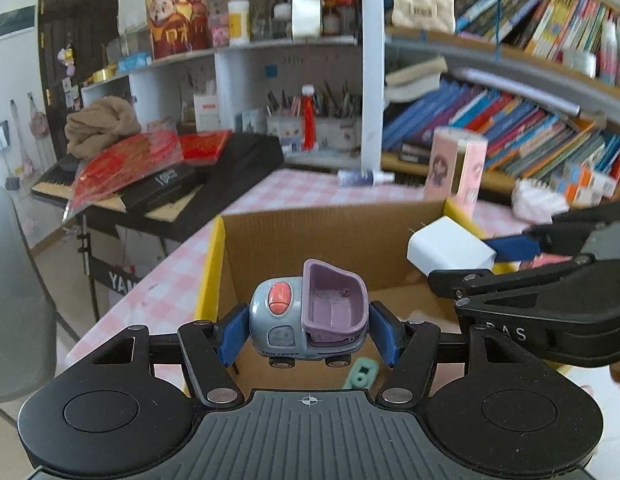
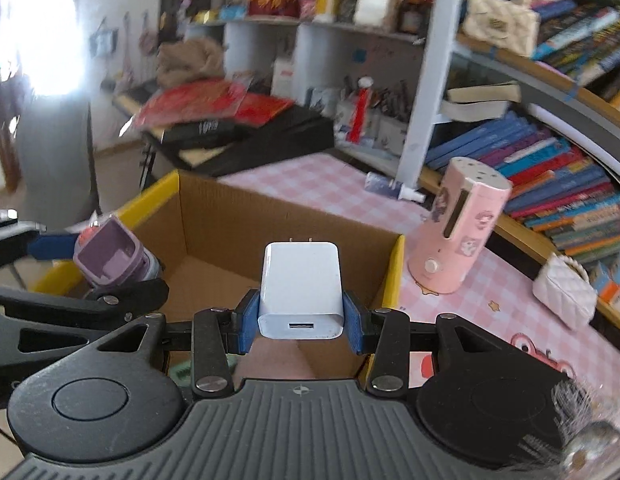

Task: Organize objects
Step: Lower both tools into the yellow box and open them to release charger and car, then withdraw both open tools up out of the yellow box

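My left gripper (image 1: 308,330) is shut on a grey toy truck (image 1: 305,316) with a purple tipper and a pink dome, held above the open cardboard box (image 1: 334,224). My right gripper (image 2: 301,322) is shut on a white USB charger (image 2: 299,290), prongs pointing away, also over the box (image 2: 229,216). In the left wrist view the charger (image 1: 450,248) and the right gripper's blue pads (image 1: 510,246) come in from the right. In the right wrist view the truck (image 2: 111,256) hangs at the left. A mint green item (image 1: 360,376) lies on the box floor.
The box with yellow-edged flaps stands on a pink checked tablecloth (image 2: 310,184). A pink cylindrical device (image 2: 458,232) stands right of the box, a white quilted purse (image 2: 564,292) further right. Bookshelves (image 1: 510,128) line the back; a keyboard with red packets (image 1: 149,172) sits at the left.
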A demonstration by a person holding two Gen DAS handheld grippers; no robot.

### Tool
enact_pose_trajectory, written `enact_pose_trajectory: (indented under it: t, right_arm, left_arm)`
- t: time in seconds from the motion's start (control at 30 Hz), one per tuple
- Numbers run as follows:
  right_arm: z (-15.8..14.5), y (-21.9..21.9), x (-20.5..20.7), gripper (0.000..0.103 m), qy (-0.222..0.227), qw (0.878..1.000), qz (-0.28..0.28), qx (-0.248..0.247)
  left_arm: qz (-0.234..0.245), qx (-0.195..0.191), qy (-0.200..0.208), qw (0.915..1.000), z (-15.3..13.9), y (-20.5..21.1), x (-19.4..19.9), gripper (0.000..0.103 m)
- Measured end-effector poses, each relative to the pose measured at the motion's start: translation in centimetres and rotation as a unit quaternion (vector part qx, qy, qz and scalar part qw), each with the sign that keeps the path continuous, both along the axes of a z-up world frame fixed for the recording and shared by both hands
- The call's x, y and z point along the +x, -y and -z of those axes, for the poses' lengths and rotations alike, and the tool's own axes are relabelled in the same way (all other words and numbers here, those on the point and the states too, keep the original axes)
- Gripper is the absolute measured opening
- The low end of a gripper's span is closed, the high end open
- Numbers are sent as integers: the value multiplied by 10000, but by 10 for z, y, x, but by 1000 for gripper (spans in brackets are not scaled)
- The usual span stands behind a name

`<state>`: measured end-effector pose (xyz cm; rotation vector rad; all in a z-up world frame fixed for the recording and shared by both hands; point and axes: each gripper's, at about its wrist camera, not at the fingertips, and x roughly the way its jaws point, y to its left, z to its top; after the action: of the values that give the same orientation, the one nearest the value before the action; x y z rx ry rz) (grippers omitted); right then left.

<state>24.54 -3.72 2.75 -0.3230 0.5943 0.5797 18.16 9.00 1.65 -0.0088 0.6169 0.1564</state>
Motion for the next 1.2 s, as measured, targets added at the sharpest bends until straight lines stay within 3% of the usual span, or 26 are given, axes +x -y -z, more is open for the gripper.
enact_pose_trajectory:
  t: [0.33,0.63,0.87,1.2]
  right_arm:
    - [32,-24,29,41,-146,9927,-710,-959]
    - [41,-32,40,41,-378,9885,-776,-1238]
    - [29,-27,36,47,-199,9923,-644,-1043]
    - [-11,-2,8,48,201,9990,-131,-375]
  left_arm:
    - [-36,190,-475,9987,24,2,20,64]
    - [28,368,-474,9982,27,6,20,66]
    - [-43,254,-57,9997,9,3,7,76]
    - [-162,52,569,9982,-25,1,-30,82]
